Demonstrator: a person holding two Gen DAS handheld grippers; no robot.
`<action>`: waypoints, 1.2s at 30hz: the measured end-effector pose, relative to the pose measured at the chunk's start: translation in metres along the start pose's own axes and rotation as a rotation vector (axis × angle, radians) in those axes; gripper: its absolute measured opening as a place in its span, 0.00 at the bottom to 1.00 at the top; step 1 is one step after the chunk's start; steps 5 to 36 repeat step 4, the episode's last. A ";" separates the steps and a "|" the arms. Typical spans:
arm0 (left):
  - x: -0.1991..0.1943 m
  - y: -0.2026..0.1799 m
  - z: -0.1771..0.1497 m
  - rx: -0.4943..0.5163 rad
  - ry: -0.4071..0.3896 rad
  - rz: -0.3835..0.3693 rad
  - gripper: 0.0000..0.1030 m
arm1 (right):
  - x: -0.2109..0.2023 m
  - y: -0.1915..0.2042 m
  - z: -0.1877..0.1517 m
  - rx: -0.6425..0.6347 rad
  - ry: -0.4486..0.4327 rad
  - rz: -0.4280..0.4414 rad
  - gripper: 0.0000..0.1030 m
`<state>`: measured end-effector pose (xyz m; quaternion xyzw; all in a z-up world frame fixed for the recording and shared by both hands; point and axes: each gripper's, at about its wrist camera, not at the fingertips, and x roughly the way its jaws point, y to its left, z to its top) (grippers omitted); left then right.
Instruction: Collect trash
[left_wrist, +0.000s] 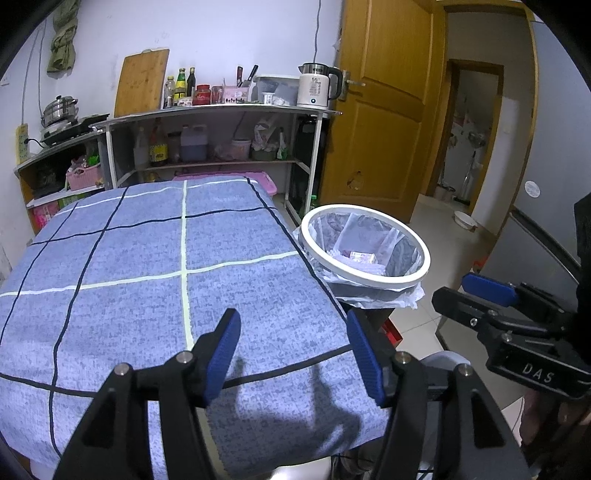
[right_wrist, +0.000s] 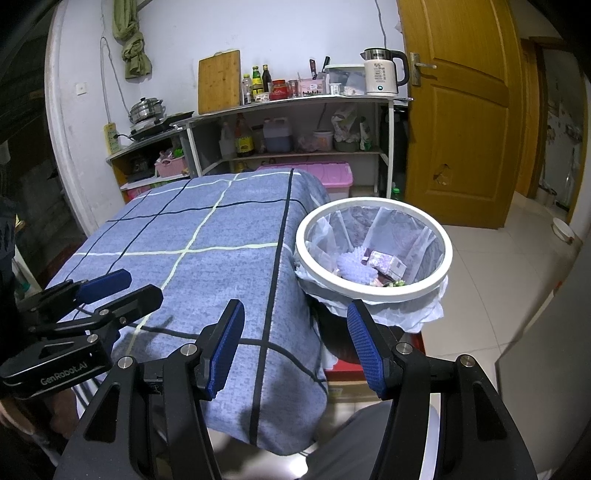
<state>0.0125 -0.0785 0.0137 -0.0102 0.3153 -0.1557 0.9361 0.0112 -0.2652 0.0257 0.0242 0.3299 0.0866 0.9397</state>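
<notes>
Both claws hang over the near edge of the counter (left_wrist: 147, 258), which is draped in a blue cloth crossed by dark and pale lines. The left claw (left_wrist: 293, 354) stands wide apart with nothing between its blue ribbed pads, only cloth below them. The right claw (right_wrist: 295, 347) is likewise spread open and empty, its pads straddling the counter's right-hand corner. In the right wrist view the left claw shows from the side, low at the left over the cloth.

Just beside the counter's right edge stands a round bin with a white ring rim (right_wrist: 373, 291) and a thin translucent plastic liner (right_wrist: 424, 314) spilling over its lip. The trash lies inside it: a pale lilac crumpled lump (right_wrist: 352, 267) and a small printed carton (right_wrist: 386, 266) next to it, with some scraps underneath.

Behind the counter a metal shelf rack (left_wrist: 221, 110) holds bottles, a wooden chopping board and a white electric kettle (left_wrist: 317, 88), next to a yellow-brown wooden door (left_wrist: 384, 110).
</notes>
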 end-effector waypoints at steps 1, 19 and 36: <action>0.000 -0.001 0.000 0.001 0.001 -0.001 0.60 | 0.000 0.000 0.000 0.000 -0.001 0.000 0.57; 0.000 -0.003 -0.001 0.010 0.004 0.002 0.60 | 0.000 0.000 -0.001 0.000 0.000 0.000 0.57; 0.000 -0.003 -0.001 0.010 0.004 0.002 0.60 | 0.000 0.000 -0.001 0.000 0.000 0.000 0.57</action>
